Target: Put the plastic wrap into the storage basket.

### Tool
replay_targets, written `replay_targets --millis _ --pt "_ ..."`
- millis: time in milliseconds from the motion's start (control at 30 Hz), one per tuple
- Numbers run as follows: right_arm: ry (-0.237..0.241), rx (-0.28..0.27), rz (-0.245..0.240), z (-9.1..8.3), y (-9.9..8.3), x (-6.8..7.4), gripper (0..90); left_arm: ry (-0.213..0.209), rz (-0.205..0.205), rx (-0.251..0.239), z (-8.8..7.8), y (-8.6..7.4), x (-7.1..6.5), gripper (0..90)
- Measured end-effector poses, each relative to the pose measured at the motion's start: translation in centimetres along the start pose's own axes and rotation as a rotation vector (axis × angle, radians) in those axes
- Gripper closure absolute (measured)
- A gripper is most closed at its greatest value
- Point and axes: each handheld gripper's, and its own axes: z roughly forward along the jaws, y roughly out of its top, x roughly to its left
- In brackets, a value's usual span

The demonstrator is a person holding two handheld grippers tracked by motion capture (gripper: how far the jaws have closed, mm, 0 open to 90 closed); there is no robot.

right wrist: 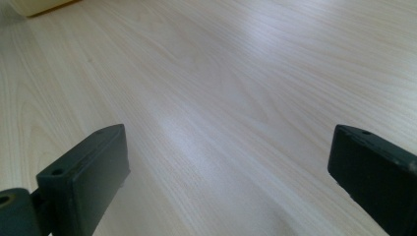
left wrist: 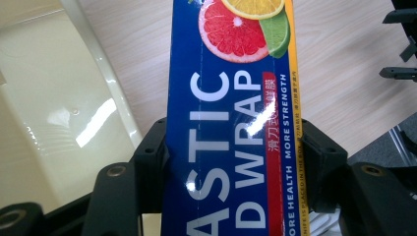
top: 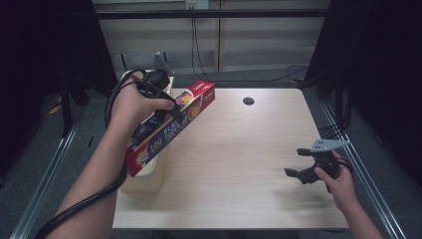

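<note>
Over the wooden table [top: 239,149], left hand-held gripper [left wrist: 231,162] clamps a "PLASTIC WRAP" box [left wrist: 231,123]; right hand-held gripper [right wrist: 228,172] gapes wide.

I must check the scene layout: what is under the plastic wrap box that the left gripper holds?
Under the plastic wrap box, clamped in the left gripper, are a cream bin and the wooden table. The box covers part of the bin's inside, so any contents there cannot be seen.

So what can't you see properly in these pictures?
- Plastic wrap box: in the left gripper view, its ends run past the picture's edges.
- Same box's near end in the high view: small print too small to read.
- Cream bin: the box and the forearm cover its inside.
- Right claw: open, over bare table.
</note>
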Motion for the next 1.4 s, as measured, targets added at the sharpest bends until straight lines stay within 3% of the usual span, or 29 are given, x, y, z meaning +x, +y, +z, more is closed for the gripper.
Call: replay_targets --millis 133,233,267,300,333,433,500,567,733,1400 --pt "0.000 0.001 -0.005 0.1 0.0 0.0 1.8 0.005 -0.025 -0.012 -0.4 -0.2 0.1 41.2" --pt "-0.004 0.001 -0.006 0.1 0.0 0.1 1.8 0.012 -0.011 -0.006 -0.8 -0.2 0.4 41.2" --pt "0.000 0.002 -0.007 0.1 0.0 0.1 1.8 0.011 -0.027 -0.002 -0.9 -0.3 0.4 41.2" --pt "0.000 0.002 -0.008 0.1 0.0 0.1 1.8 0.008 -0.021 -0.003 -1.0 -0.3 0.5 41.2" --pt "-0.003 0.004 -0.007 0.0 0.0 0.1 1.8 0.010 0.014 0.005 -1.2 -0.2 0.8 41.2" --pt "0.001 0.004 -0.007 0.0 0.0 0.1 1.8 0.014 -0.043 -0.013 -1.4 -0.4 0.7 41.2" --pt "0.005 0.007 -0.006 0.1 0.0 0.1 1.8 0.006 -0.031 -0.006 -1.6 -0.3 1.0 41.2" --pt "0.002 0.010 -0.007 0.1 0.0 0.2 1.8 0.011 -0.053 -0.021 -1.8 -0.4 0.9 41.2" --pt "0.003 0.007 -0.007 0.1 0.0 0.2 1.8 0.018 -0.052 -0.022 -2.5 -0.3 1.1 41.1" --pt "0.005 0.009 -0.009 0.0 0.0 0.2 1.8 0.048 -0.128 -0.066 -4.5 -1.1 2.3 41.2"
